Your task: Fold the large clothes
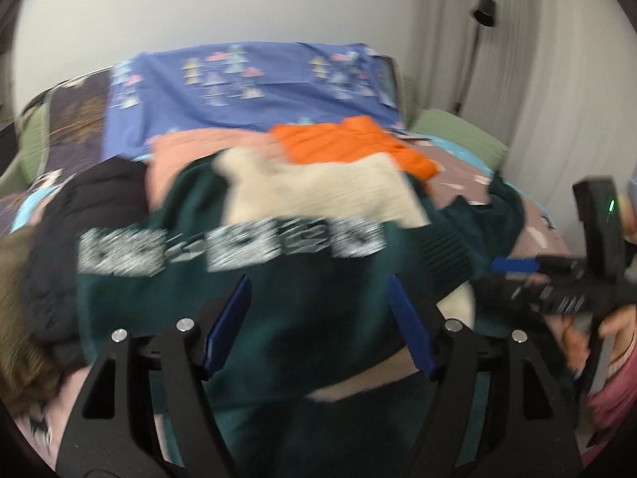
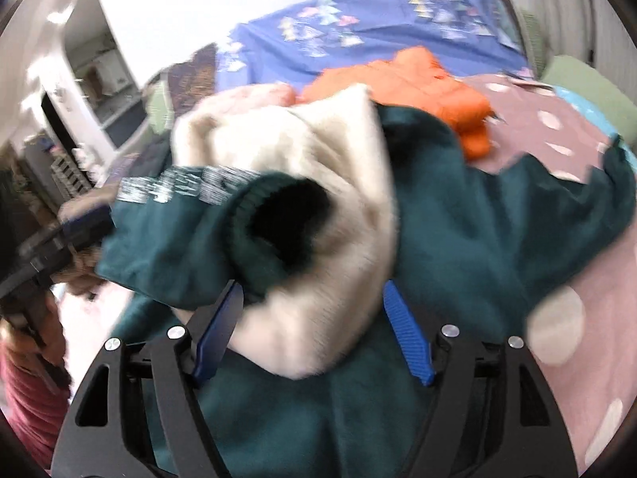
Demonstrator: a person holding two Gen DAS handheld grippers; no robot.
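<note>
Centrally, green sweatshirt heaped on bed, cream lining exposed

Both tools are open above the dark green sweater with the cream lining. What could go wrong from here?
1. The dark green sweater with cream lining lies bunched, its ribbed cuff turned over the lining; the right tool may pinch several layers together.
2. The orange padded jacket and black garment lie against the sweater, so lifting may drag them along.
3. Both pictures are blurred by motion; the left tool could close on the wrong spot.
</note>
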